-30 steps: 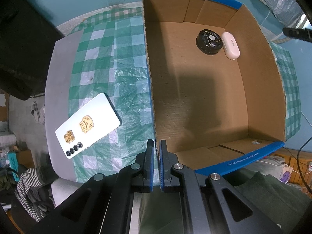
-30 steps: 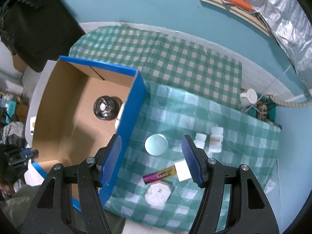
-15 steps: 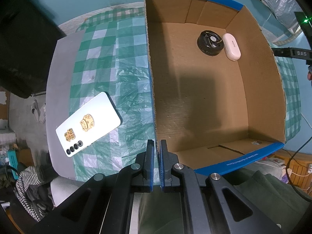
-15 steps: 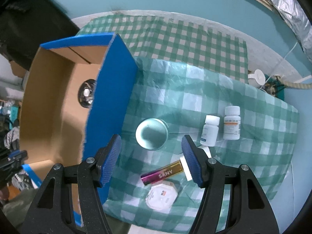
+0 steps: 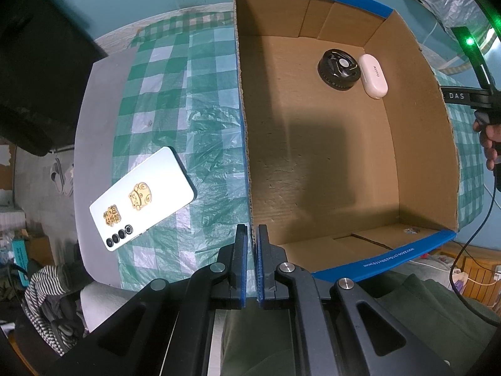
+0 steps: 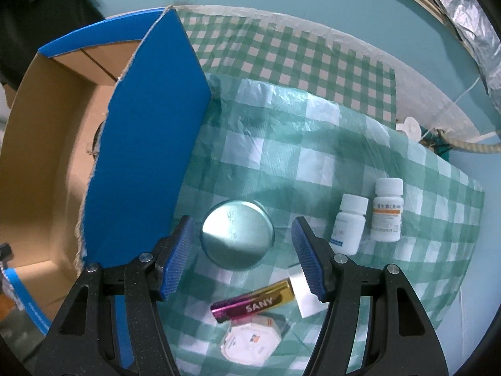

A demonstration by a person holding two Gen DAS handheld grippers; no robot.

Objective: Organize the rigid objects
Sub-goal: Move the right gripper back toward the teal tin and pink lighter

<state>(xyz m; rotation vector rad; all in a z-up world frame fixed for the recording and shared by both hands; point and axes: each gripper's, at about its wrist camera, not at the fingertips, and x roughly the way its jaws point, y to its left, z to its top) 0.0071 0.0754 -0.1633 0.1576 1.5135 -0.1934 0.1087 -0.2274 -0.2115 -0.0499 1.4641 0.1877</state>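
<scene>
My right gripper (image 6: 242,230) hangs open, pointing down over a round silver tin (image 6: 237,234) on the green checked cloth; the tin lies between the fingers with gaps on both sides. Nearby lie a pink-and-gold SANY tube (image 6: 253,304), a white octagonal box (image 6: 252,341) and two white pill bottles (image 6: 350,223), (image 6: 387,209). My left gripper (image 5: 252,235) is shut and empty above the near left wall of the blue-edged cardboard box (image 5: 242,131). Inside the box sit a black round object (image 5: 338,69) and a white earbud case (image 5: 373,75).
A white phone (image 5: 142,198) with gold stickers lies face down on the cloth left of the box. The box's blue outer wall (image 6: 144,144) stands close to my right gripper's left finger. A hand (image 5: 488,144) holding the other gripper shows at the right edge.
My right gripper has come down toward the silver tin, which now looms larger between the fingers; less of the box interior shows. The left gripper has stayed put, shut.
</scene>
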